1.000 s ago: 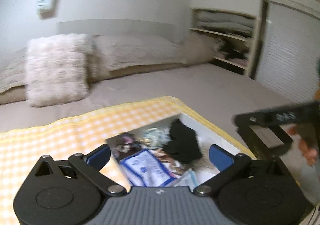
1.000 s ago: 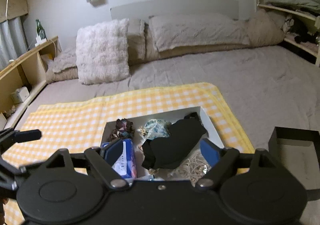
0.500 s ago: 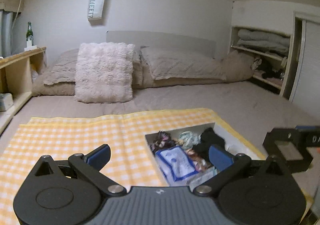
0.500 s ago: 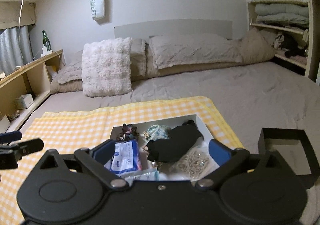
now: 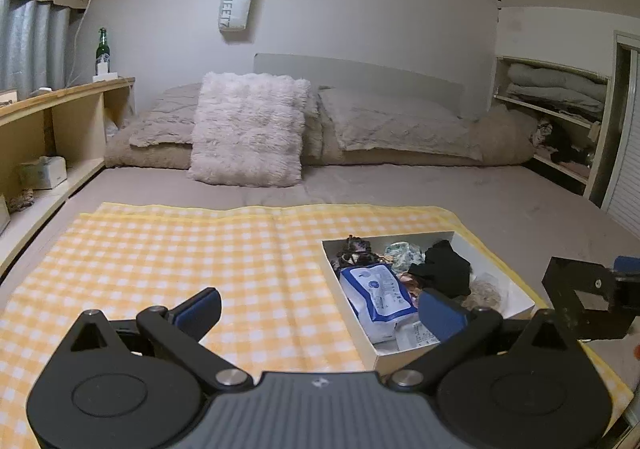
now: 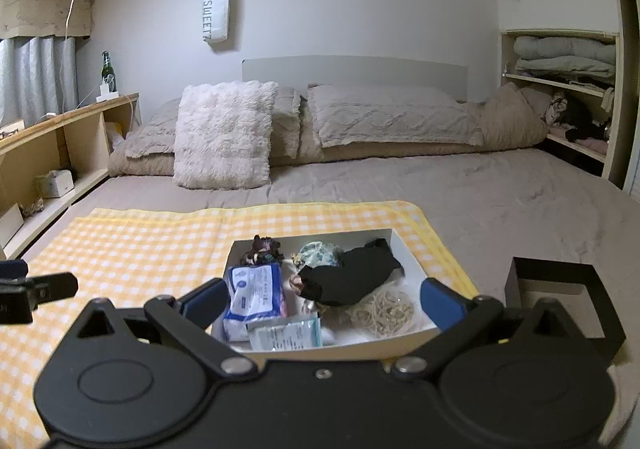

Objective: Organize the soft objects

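A white open box sits on a yellow checked cloth on the bed. It holds a black cloth, a blue tissue pack, a small sachet, a patterned scrunchie, a dark scrunchie and a coil of beige bands. My right gripper is open and empty, just in front of the box. My left gripper is open and empty over the cloth, left of the box.
A black open box lies on the grey bedsheet to the right of the cloth. A fluffy white cushion and pillows lie at the headboard. Wooden shelves run along the left, closet shelves at the right.
Both grippers have risen and drawn back. The left view has swung left, so the box now sits at its right. Both grippers stay open.
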Available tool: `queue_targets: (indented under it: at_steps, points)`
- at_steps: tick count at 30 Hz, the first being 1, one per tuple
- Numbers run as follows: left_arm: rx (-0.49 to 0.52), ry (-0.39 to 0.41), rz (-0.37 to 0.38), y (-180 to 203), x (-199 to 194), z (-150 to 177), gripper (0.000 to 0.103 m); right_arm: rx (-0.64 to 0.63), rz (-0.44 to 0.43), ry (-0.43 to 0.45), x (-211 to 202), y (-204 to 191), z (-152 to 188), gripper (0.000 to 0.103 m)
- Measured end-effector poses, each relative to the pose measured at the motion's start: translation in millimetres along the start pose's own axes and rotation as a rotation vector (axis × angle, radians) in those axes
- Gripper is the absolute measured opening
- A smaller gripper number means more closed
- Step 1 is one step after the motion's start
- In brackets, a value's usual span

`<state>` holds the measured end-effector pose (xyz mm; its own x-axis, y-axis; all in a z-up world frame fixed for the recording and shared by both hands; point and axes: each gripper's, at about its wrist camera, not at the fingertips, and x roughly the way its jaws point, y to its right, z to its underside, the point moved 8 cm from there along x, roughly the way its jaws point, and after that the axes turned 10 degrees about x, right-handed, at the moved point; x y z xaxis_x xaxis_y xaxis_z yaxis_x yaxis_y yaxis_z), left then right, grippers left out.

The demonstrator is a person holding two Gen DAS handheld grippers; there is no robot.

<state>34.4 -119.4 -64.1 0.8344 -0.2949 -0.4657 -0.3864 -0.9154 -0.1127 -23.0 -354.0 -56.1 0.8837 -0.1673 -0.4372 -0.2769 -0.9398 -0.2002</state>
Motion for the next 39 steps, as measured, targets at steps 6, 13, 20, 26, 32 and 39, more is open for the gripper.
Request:
queue_targets:
  at_steps: [6, 13, 20, 26, 32, 39]
  points:
    - [0.018, 0.012, -0.015, 0, -10, 4, 0.103, -0.029, -0.001, 0.011, -9, -7, 10, 0.103]
    - [0.025, 0.012, -0.033, -5, -12, 6, 0.103, -0.033, 0.003, 0.027, -14, -8, 13, 0.103]
    - [0.034, 0.01, -0.028, -4, -15, 9, 0.103, -0.036, 0.006, 0.036, -15, -9, 12, 0.103]
    - [0.027, 0.013, -0.027, -4, -16, 9, 0.103, -0.038, 0.008, 0.036, -17, -8, 11, 0.103]
    - [0.025, 0.012, -0.024, -4, -16, 9, 0.103, -0.039, 0.009, 0.036, -17, -8, 11, 0.103]
    - [0.023, 0.007, -0.029, -4, -15, 9, 0.103, -0.039, 0.009, 0.036, -17, -8, 11, 0.103]
